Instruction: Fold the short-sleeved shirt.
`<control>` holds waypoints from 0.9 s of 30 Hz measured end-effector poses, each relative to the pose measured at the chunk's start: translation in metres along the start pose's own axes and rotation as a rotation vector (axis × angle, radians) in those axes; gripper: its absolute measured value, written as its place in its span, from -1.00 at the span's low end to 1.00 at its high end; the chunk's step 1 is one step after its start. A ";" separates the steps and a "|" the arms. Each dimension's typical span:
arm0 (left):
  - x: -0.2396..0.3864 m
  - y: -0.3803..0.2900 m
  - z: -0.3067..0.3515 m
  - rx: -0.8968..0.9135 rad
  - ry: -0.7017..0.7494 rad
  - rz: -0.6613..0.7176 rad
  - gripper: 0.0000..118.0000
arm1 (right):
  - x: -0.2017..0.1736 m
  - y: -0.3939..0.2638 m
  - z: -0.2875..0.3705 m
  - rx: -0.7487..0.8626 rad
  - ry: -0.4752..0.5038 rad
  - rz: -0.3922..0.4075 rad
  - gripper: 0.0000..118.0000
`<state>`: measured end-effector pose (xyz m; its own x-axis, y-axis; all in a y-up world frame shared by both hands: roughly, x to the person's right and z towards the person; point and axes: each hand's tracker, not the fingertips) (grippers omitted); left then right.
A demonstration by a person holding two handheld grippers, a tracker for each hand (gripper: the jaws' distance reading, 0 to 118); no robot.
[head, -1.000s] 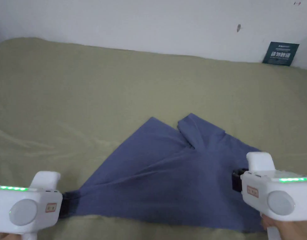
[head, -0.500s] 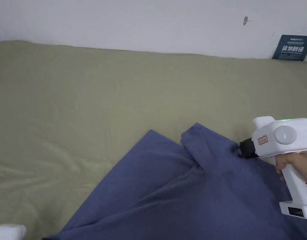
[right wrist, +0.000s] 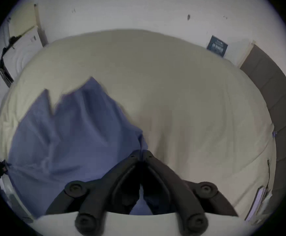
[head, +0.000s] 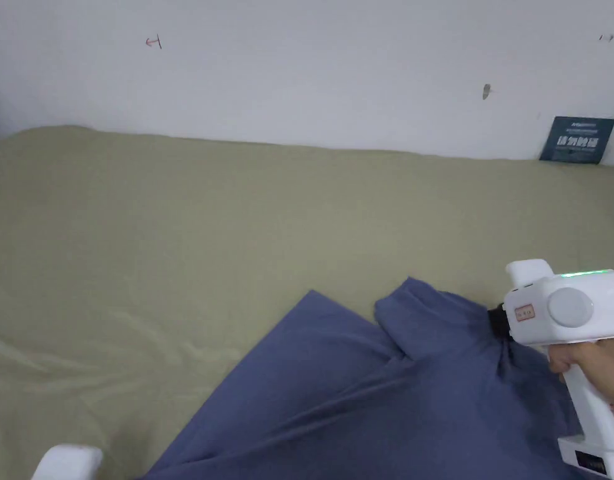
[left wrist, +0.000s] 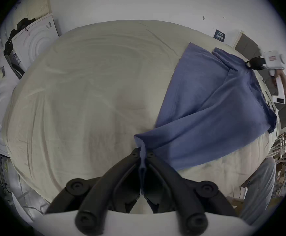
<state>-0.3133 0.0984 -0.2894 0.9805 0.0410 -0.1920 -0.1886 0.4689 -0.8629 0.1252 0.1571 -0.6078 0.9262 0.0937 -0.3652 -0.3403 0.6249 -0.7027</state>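
The blue short-sleeved shirt (head: pixel 387 387) is lying spread on the olive-green bed cover (head: pixel 237 212), filling the head view from about 5 to 7 o'clock, its far edge showing a notch between two flaps near the centre. The right gripper (head: pixel 496 320) is sitting at 4 o'clock in that view, its jaws closed on the shirt's edge — the right gripper view is showing cloth running up from between the jaw tips. The left gripper (left wrist: pixel 143 152) is pinching a bunched corner of the fabric between its closed jaws, at 6 o'clock in the left gripper view, with the cloth fanning away toward 2 o'clock, where the other gripper is holding the far side.

The fabric is draping and creasing in long soft ridges between the two grips, so it looks light, limp and not slippery; it will likely sag wherever it is not held taut. Corners and hems seem the sensible places to take hold — a pinch mid-panel would probably just gather folds
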 end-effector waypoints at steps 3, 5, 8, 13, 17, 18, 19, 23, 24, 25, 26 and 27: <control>-0.001 0.009 0.031 0.058 -0.033 0.048 -0.97 | 0.002 -0.002 0.070 0.111 -0.015 0.024 -0.98; -0.001 0.021 0.069 0.141 -0.075 0.069 -0.98 | 0.007 -0.003 0.125 0.192 -0.012 0.023 -0.98; 0.007 0.048 0.122 0.248 -0.111 0.059 -0.97 | 0.015 -0.003 0.201 0.331 -0.064 0.027 -0.98; 0.036 0.100 0.211 0.427 -0.064 -0.027 -0.98 | 0.032 -0.001 0.321 0.524 -0.135 0.002 -0.98; 0.057 0.152 0.278 0.556 -0.006 -0.063 -0.98 | 0.048 0.009 0.391 0.626 -0.210 -0.019 -0.98; 0.061 0.164 0.292 0.574 0.011 -0.063 -0.98 | 0.052 0.013 0.400 0.646 -0.229 -0.024 -0.98; 0.064 0.176 0.306 0.597 0.028 -0.054 -0.98 | 0.054 0.016 0.411 0.664 -0.250 -0.032 -0.98; 0.071 0.216 0.343 0.656 0.142 -0.062 -0.98 | 0.062 0.036 0.439 0.703 -0.280 -0.061 -0.98; 0.072 0.223 0.349 0.658 0.167 -0.064 -0.98 | 0.063 0.041 0.443 0.708 -0.282 -0.060 -0.98; 0.072 0.230 0.352 0.654 0.182 -0.064 -0.98 | 0.063 0.049 0.446 0.718 -0.298 -0.063 -0.98; 0.072 0.237 0.358 0.657 0.203 -0.068 -0.98 | 0.064 0.057 0.448 0.727 -0.308 -0.069 -0.98; 0.072 0.241 0.362 0.658 0.219 -0.068 -0.98 | 0.064 0.063 0.450 0.732 -0.308 -0.073 -0.98</control>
<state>-0.2683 0.5339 -0.3422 0.9423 -0.1539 -0.2973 0.0130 0.9042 -0.4269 0.2363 0.5514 -0.4013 0.9816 0.1765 -0.0731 -0.1833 0.9780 -0.1000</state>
